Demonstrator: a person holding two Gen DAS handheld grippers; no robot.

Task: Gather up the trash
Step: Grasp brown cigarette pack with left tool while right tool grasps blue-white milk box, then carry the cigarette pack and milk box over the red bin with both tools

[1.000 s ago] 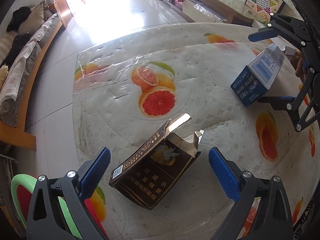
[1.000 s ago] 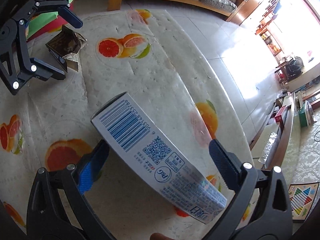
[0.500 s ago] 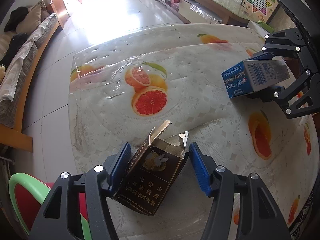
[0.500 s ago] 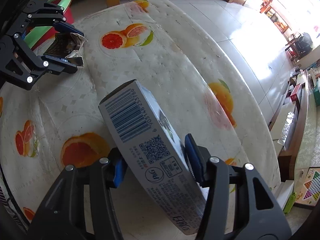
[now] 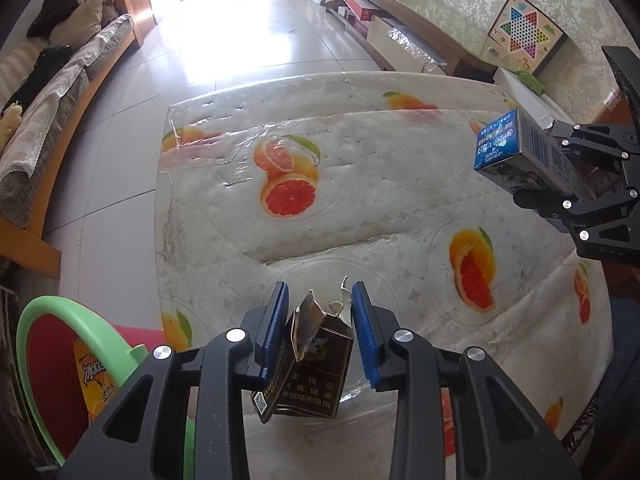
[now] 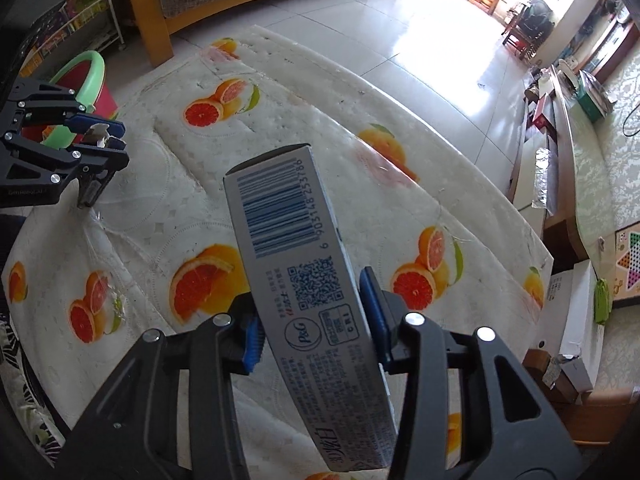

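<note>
Table point(image 5: 360, 152) first, broad and covered in a white plastic cloth printed with orange and grapefruit slices, filling most of both views. Beyond its far edge the tiled floor runs off to a bright doorway, with a sofa point(image 5: 52, 92) along the left side.

Down at the near left corner of the table, on the floor, stands a bin point(image 5: 44, 360) with a green rim and red inside; an orange wrapper point(image 5: 98, 376) already lies in it. In my judgement that is where both boxes are headed.

The long blue and grey toothpaste box point(image 6: 304, 308) is in the right gripper point(image 6: 312, 328), whose jaws are closing on its long sides near the middle, pads pressing it. The box is clear of the cloth, its long axis running away from the hand and its barcode end pointing to the far side.

The dark brown cigarette pack point(image 5: 312, 364), lid torn open, sits between the blue pads of the left gripper point(image 5: 320, 328), which are closing and pinching its sides. It looks lifted just off the table at the near edge.

The bin lies just left of and below the left gripper, so that hand is the nearer one; the right must cross the whole table from the right side to reach it.
</note>
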